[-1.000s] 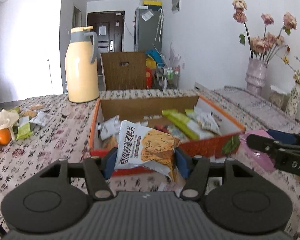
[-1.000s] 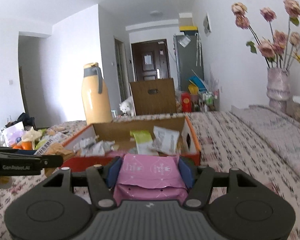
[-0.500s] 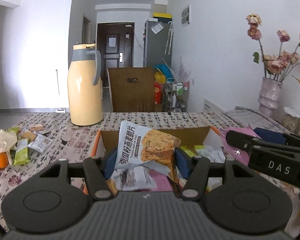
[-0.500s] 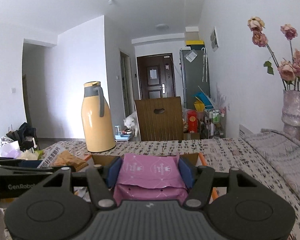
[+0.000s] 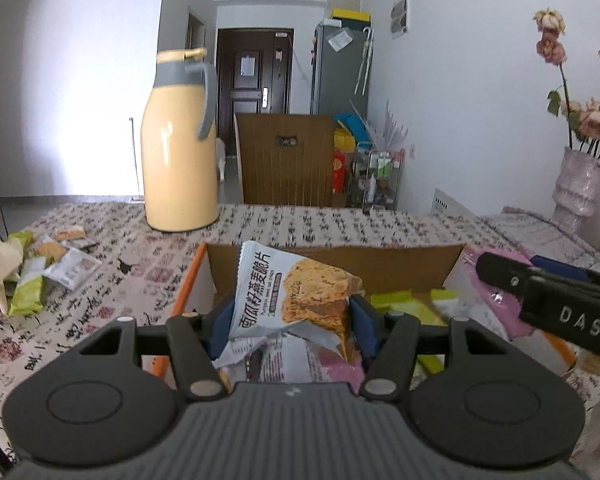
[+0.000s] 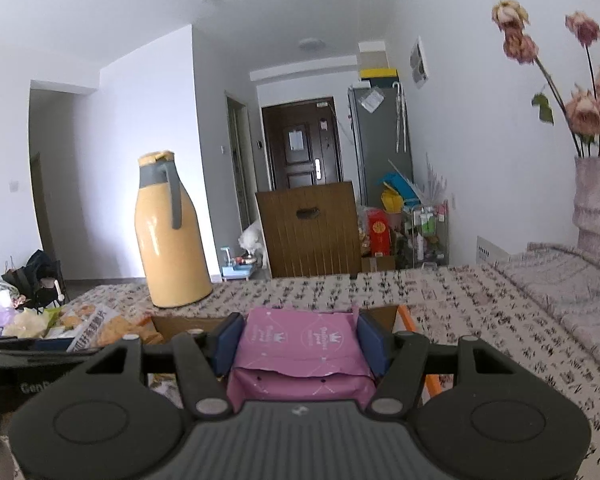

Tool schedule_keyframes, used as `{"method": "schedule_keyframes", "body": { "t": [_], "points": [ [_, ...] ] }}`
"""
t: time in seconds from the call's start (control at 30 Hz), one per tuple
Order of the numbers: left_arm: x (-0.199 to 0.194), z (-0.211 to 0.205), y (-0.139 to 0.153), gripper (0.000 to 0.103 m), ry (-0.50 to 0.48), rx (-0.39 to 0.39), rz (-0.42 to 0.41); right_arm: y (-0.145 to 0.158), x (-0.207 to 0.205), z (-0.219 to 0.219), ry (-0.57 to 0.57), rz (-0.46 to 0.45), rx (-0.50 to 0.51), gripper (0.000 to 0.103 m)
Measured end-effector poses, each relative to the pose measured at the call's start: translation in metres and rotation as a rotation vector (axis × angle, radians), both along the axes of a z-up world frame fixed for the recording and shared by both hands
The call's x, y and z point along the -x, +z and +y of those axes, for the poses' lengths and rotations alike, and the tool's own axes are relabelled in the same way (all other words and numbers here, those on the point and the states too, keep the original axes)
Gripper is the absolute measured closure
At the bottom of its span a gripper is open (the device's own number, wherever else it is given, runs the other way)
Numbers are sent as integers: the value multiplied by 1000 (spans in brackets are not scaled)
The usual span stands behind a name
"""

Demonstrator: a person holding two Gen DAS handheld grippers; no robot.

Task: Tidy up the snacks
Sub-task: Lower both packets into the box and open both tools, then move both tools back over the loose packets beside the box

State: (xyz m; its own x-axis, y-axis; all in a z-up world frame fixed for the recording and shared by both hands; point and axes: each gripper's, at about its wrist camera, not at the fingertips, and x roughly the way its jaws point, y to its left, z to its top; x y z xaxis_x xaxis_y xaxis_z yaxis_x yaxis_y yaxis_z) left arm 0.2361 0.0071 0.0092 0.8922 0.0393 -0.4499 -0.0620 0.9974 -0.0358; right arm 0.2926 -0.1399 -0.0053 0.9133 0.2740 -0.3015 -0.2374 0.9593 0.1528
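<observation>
Left gripper [image 5: 290,322] clamped on a white oat-crisp packet [image 5: 290,294], blue pads [image 5: 364,330] pressing its two sides, jaws roughly half apart around its width. Packet standing upright between the fingers, top corner poking above them, lower end crumpled just behind the pads. Held over the near end of an orange-edged cardboard box [image 5: 188,280], above loose wrappers and green bars [image 5: 400,304] lying inside it.

Right gripper [image 6: 300,346] closed on a pink packet [image 6: 300,350], blue pads [image 6: 370,344] flat against its left and right edges, jaws about half apart. Pink packet lying level between the fingers, its folded rear flap reaching back toward the camera, its front edge just past the fingertips. Poised over the box's right part, orange rim [image 6: 410,320] visible just beside the right finger; in the left wrist view the same pink packet [image 5: 500,300] seen above the box's right wall.

Yellow thermos jug [image 5: 178,144] upright on the patterned tablecloth [image 5: 308,222] beyond the box. More snack packets [image 5: 56,268] scattered on the cloth well to the left. Vase of dried roses [image 6: 596,196] at far right.
</observation>
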Motion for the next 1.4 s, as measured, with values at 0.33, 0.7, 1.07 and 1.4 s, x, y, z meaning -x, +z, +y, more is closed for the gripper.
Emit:
{"method": "schedule_keyframes", "body": {
  "t": [0.33, 0.7, 1.07, 1.4],
  "points": [
    [4, 0, -6, 35, -7, 7, 4, -14, -4, 2, 1, 49, 0, 39],
    [9, 1, -4, 0, 46, 14, -9, -11, 5, -9, -33, 21, -60, 0],
    [15, -2, 3, 0, 52, 8, -23, -2, 12, -6, -47, 0, -34, 0],
    [38, -5, 22, 0, 53, -3, -22, 18, 35, -4, -18, -17, 0, 0]
  ]
}}
